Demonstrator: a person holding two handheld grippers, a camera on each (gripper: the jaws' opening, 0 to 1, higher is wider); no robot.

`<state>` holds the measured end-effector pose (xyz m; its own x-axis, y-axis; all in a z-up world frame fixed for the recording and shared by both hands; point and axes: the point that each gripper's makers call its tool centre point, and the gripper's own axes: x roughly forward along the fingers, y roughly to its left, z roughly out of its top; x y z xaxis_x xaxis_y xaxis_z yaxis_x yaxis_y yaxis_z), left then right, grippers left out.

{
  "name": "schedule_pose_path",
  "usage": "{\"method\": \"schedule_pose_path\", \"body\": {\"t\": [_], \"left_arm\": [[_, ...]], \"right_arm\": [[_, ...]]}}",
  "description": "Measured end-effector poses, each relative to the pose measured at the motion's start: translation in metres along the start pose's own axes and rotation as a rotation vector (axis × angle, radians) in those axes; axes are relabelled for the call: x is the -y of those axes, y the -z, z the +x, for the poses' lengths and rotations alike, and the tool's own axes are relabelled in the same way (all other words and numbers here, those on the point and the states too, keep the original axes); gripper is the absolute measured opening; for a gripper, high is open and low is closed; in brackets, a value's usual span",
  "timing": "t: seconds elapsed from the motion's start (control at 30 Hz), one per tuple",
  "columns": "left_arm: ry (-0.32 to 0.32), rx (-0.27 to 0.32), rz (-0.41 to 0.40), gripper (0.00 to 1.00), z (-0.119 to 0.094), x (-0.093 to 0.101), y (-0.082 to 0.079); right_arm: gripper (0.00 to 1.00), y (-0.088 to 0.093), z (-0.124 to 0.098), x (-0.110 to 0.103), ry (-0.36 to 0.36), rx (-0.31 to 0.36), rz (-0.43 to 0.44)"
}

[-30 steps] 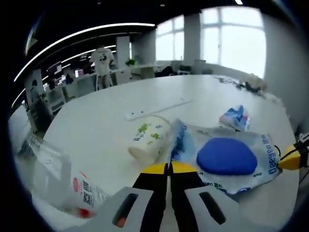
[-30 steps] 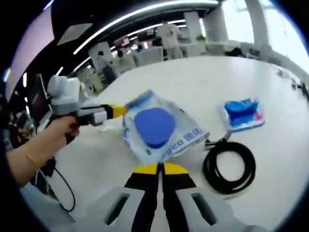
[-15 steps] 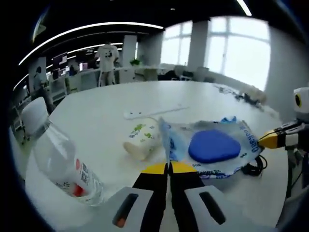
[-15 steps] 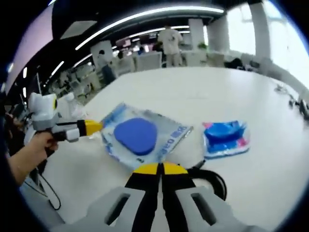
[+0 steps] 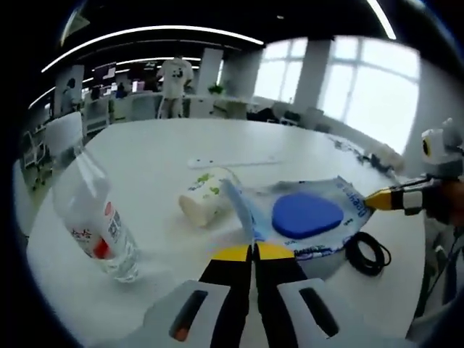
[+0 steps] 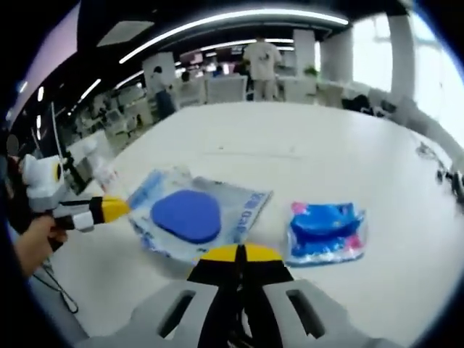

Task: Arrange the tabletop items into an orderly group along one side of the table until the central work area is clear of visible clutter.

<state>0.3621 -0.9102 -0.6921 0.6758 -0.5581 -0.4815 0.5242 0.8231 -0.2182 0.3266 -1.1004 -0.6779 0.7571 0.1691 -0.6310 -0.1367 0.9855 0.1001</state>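
in the left gripper view the left gripper (image 5: 253, 251) rises from the bottom with its yellow-tipped jaws pressed together on the near edge of a clear bag (image 5: 308, 221) that holds a blue pad (image 5: 305, 214). the bag lies flat on the white table (image 5: 159, 181). just right of it sits a coiled black cable (image 5: 367, 253). the right gripper (image 5: 377, 199) comes in from the right, its yellow tip touching the bag's far corner; whether it grips there cannot be told from this view. left of the bag a paper cup (image 5: 204, 196) lies on its side, and nearer the left edge a clear plastic bottle (image 5: 94, 217) lies tilted. farther off a long white strip (image 5: 233, 161) rests on the table.

in the right gripper view the right gripper's own jaws are closed, their tip at the bag's near edge. a blue and pink packet (image 6: 325, 230) lies just right of the bag, apart from it.
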Motion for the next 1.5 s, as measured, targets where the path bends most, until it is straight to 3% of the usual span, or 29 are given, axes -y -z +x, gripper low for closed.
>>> {"method": "schedule_pose_path", "body": {"t": [0.67, 0.83, 1.5], "left_arm": [[-0.053, -0.005, -0.095, 0.01, 0.016, -0.003, 0.017], [-0.059, -0.009, -0.164, 0.01, 0.021, -0.004, 0.024], [-0.093, -0.049, -0.162, 0.01, 0.033, -0.013, 0.042]], "right_arm": [[0.0, 0.007, 0.042, 0.017, -0.027, -0.061, 0.012], [0.0, 0.012, 0.052, 0.023, -0.023, -0.079, 0.021], [0.0, 0.03, 0.066, 0.028, -0.023, -0.121, 0.007]]}}
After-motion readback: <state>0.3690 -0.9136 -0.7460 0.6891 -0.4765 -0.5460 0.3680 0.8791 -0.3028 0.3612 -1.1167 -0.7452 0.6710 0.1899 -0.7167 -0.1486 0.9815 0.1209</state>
